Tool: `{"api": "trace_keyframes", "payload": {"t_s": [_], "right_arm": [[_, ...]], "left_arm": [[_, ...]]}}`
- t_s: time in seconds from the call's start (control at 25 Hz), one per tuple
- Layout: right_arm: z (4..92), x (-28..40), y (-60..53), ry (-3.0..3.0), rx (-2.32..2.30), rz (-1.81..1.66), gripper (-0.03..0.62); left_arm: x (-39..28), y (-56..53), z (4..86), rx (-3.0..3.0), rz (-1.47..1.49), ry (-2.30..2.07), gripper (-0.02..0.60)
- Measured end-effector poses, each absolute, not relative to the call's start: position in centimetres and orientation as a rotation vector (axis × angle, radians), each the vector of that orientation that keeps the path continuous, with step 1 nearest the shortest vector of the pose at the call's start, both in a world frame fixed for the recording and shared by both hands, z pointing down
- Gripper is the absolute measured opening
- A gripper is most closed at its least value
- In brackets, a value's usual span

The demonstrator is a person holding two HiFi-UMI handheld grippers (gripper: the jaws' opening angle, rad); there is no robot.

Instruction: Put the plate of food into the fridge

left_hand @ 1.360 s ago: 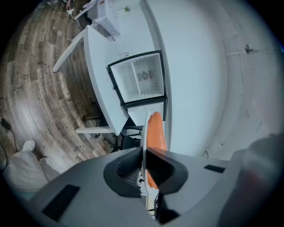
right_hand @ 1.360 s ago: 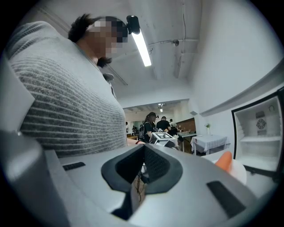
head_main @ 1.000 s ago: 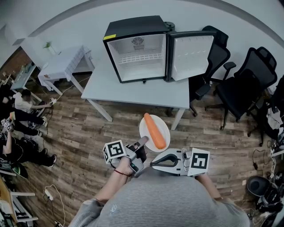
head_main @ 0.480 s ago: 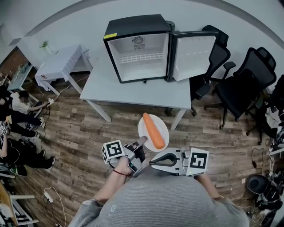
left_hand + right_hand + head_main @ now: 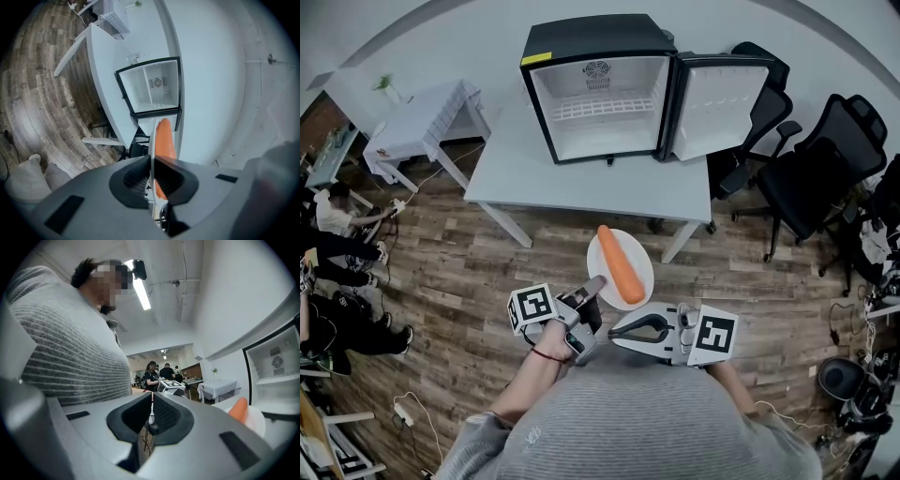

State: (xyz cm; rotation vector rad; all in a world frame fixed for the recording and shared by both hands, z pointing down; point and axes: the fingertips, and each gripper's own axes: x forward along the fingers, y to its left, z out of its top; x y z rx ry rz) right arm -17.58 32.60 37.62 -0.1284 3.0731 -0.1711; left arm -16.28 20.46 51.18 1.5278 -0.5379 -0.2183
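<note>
A white plate (image 5: 640,255) with a long orange carrot (image 5: 621,265) on it hangs in the air in front of me, short of the grey table (image 5: 581,187). My left gripper (image 5: 596,285) is shut on the plate's near rim. In the left gripper view the plate (image 5: 151,136) runs edge-on between the jaws of that gripper (image 5: 152,180), with the carrot (image 5: 164,140) beside it. My right gripper (image 5: 616,331) is shut with nothing in it, just below the plate; the right gripper view shows its jaws (image 5: 152,416) together. The black mini fridge (image 5: 600,89) stands open on the table, its inside bare white.
The fridge door (image 5: 719,105) swings out to the right. Black office chairs (image 5: 811,169) stand right of the table. A small white-clothed table (image 5: 422,127) is at the left, and people (image 5: 337,225) sit on the wooden floor at the far left.
The table and fridge have drawn nearer in the head view. The plate with the carrot stays in the left gripper's hold and has moved slightly forward. The right gripper stays shut.
</note>
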Motion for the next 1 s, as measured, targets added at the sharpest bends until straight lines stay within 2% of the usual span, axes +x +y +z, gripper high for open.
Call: {"api": "trace_keyframes", "payload": {"t_s": [0.48,1.0], "right_arm": [[37.4,-15.6,26.6,3.046,-0.097,-0.235,0.015],[36.3,-8.1,16.8,3.066,-0.032,-0.191,0.015]], "left_arm": [[-14.2,14.6,51.9,1.489,-0.236,-0.543,0.029],[-8.4,4.6,49.9,1.479,-0.307,-0.587,0.029]]}}
